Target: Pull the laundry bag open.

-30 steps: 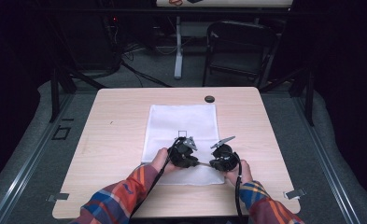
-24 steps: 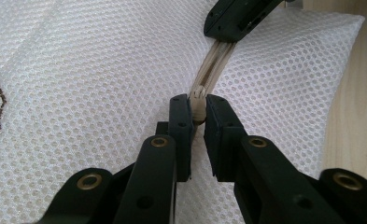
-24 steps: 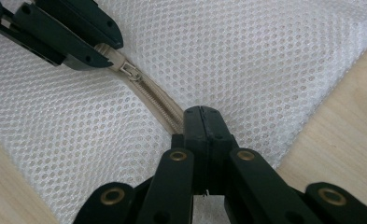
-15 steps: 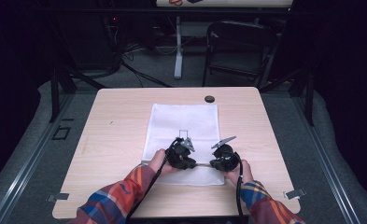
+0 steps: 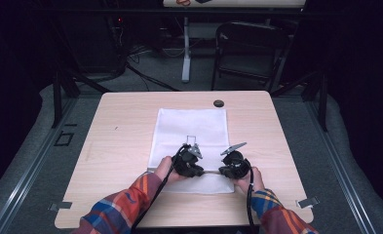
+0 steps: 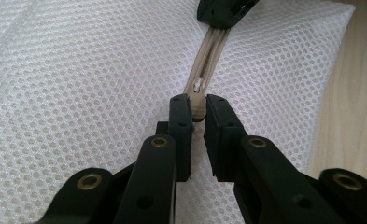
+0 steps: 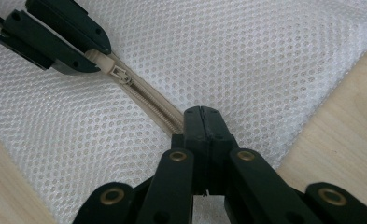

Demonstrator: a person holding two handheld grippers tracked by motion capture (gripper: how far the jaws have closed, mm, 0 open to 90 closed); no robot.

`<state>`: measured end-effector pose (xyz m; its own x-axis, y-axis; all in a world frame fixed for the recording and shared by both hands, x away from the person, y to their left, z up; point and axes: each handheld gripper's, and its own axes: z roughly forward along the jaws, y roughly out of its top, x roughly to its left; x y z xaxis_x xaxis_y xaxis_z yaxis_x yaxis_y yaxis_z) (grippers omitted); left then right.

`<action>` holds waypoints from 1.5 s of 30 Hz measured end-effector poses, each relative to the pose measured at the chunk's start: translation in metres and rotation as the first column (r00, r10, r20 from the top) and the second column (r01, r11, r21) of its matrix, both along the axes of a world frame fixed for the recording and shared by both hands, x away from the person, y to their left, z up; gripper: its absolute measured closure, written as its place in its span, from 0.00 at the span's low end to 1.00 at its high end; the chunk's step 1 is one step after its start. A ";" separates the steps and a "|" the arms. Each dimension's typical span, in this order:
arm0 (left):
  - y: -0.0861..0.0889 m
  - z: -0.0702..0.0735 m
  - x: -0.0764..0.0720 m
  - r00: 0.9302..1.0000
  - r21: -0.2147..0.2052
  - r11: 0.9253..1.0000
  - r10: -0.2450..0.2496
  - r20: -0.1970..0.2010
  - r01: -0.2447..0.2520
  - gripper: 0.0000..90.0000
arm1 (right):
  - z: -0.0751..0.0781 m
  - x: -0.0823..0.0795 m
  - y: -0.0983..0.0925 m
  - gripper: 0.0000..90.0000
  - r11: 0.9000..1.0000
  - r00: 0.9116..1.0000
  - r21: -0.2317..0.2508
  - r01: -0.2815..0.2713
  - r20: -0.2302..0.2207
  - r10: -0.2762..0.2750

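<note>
The white mesh bag point(image 5: 191, 141) lay flat on the table point(image 5: 116, 146). Left claw point(image 6: 198, 109) pinched the zipper pull point(image 6: 198, 106); right claw point(image 7: 202, 122) clamped shut on the zipper tape point(image 7: 153, 105), which ran straight between them.

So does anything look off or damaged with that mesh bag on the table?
Nothing stands out. The white mesh bag lies flat on the table; the left tongs grip the zipper pull, the right tongs pinch the zipper tape.
</note>
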<state>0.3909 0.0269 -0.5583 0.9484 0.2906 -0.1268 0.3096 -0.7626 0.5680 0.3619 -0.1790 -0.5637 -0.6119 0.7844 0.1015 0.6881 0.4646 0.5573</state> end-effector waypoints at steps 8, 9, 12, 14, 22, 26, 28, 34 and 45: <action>-0.008 -0.006 0.000 1.000 -0.015 1.000 -0.012 -0.011 0.012 0.85 | 0.003 0.000 0.001 1.00 0.999 1.000 -0.036 -0.010 -0.016 0.009; -0.010 -0.005 -0.001 1.000 0.001 1.000 -0.016 0.000 0.016 0.85 | 0.003 0.000 0.001 1.00 0.999 1.000 -0.036 -0.010 -0.016 0.009; -0.012 -0.005 -0.002 1.000 0.006 1.000 -0.013 0.013 0.013 0.90 | 0.001 0.000 0.002 1.00 1.000 1.000 -0.027 -0.003 -0.002 0.003; -0.013 -0.005 -0.003 1.000 0.019 1.000 -0.003 0.021 0.002 0.91 | 0.003 0.000 0.002 1.00 0.999 1.000 -0.041 -0.018 -0.011 0.017; -0.008 -0.004 -0.005 1.000 0.036 0.999 0.015 0.026 -0.016 0.97 | 0.003 0.000 0.002 1.00 0.998 0.999 -0.060 -0.033 -0.007 0.033; -0.003 -0.003 -0.004 0.999 0.028 0.999 0.037 0.012 -0.038 0.97 | 0.003 0.000 0.002 1.00 0.998 0.999 -0.057 -0.037 -0.003 0.037; 0.002 -0.002 -0.002 0.999 0.028 0.999 0.045 -0.005 -0.045 0.97 | 0.002 0.000 0.002 1.00 0.999 1.000 -0.040 -0.026 0.001 0.026; 0.010 0.000 -0.001 0.998 0.023 0.998 0.055 -0.021 -0.055 0.97 | 0.003 0.000 0.001 1.00 0.998 0.999 -0.055 -0.034 0.002 0.034; 0.040 0.003 -0.002 0.995 0.032 0.995 0.092 -0.049 -0.090 0.97 | 0.002 0.002 0.000 1.00 0.996 0.999 -0.075 -0.040 0.025 0.042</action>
<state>0.3888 0.0666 -0.5550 0.9106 0.3796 -0.1635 0.4059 -0.7462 0.5277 0.3635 -0.1787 -0.5613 -0.6455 0.7633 0.0268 0.6529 0.5332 0.5380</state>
